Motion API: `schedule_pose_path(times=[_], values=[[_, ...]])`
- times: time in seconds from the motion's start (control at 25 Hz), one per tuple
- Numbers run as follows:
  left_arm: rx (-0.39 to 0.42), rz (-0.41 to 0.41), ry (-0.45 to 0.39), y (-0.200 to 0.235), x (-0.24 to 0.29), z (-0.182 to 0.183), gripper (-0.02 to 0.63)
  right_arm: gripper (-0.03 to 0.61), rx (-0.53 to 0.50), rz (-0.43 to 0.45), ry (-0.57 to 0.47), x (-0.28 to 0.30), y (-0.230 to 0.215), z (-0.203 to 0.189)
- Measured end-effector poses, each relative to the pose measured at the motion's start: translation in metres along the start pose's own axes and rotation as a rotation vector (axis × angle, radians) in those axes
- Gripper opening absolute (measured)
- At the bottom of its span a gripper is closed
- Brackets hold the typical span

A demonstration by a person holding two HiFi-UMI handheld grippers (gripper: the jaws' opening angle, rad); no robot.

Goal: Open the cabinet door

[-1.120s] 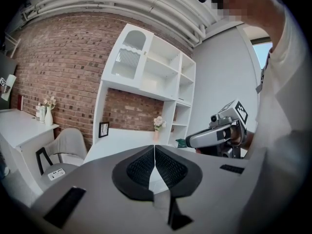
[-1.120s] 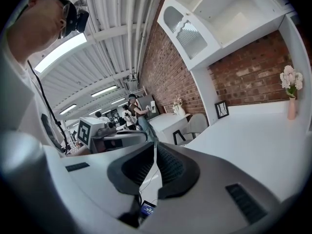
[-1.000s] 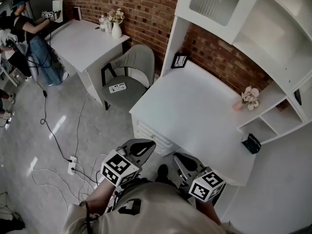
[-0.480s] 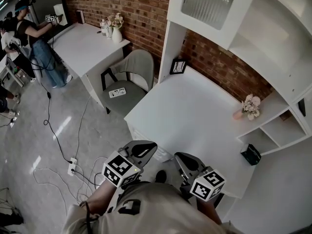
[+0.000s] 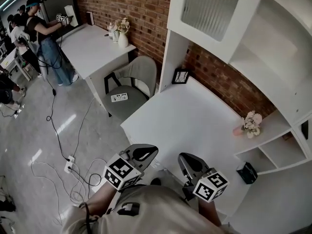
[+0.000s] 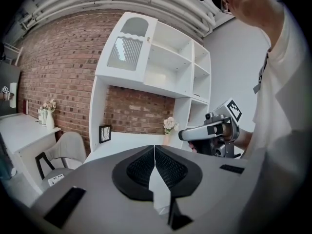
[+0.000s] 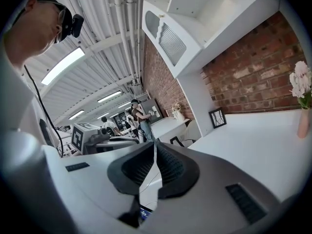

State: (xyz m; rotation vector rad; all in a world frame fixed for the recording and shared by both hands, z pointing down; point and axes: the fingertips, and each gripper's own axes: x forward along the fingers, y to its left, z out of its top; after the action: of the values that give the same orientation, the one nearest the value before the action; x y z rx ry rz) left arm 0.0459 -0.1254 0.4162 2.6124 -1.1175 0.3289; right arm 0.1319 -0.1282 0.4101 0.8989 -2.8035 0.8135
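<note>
The cabinet door (image 5: 209, 6) is a white panel with a ribbed glass pane, closed, at the upper left of the white wall unit; it also shows in the left gripper view (image 6: 127, 50) and the right gripper view (image 7: 170, 38). Both grippers hover side by side at the near edge of the white desk (image 5: 195, 116), well below and short of the door. My left gripper (image 5: 145, 151) is shut and empty, its pads meeting (image 6: 154, 147). My right gripper (image 5: 185, 159) is also shut with nothing between its pads (image 7: 155, 145).
On the desk stand a black picture frame (image 5: 181, 76), a small vase of flowers (image 5: 249, 124) and a dark box (image 5: 246, 172). A grey chair (image 5: 134, 79) sits left of the desk. Cables and a power strip (image 5: 68, 165) lie on the floor. People (image 5: 44, 33) stand far left.
The desk and wall unit have drawn nearer and the cabinet door fills more of the top of the head view. Both grippers stay shut and side by side.
</note>
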Motion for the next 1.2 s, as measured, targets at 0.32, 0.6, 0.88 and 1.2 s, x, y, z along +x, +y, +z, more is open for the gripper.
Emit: schedule_pose_path(times=[0.32,0.6,0.88,1.2], values=[[0.003,0.058,0.000,0.003,0.033,0.011,0.018,0.038,-0.032,0.027,-0.025,-0.003,-0.050,0.033],[0.004,0.090,0.014,0.004,0.045,0.014,0.018,0.037,-0.093,0.048,-0.065,0.004,-0.076,0.067],[0.001,0.087,0.007,0.011,0.046,0.016,0.018,0.038,-0.192,0.026,-0.165,0.009,-0.084,0.126],[0.019,0.035,-0.022,0.032,0.050,0.034,0.018,0.038,-0.404,-0.089,-0.330,0.010,-0.083,0.243]])
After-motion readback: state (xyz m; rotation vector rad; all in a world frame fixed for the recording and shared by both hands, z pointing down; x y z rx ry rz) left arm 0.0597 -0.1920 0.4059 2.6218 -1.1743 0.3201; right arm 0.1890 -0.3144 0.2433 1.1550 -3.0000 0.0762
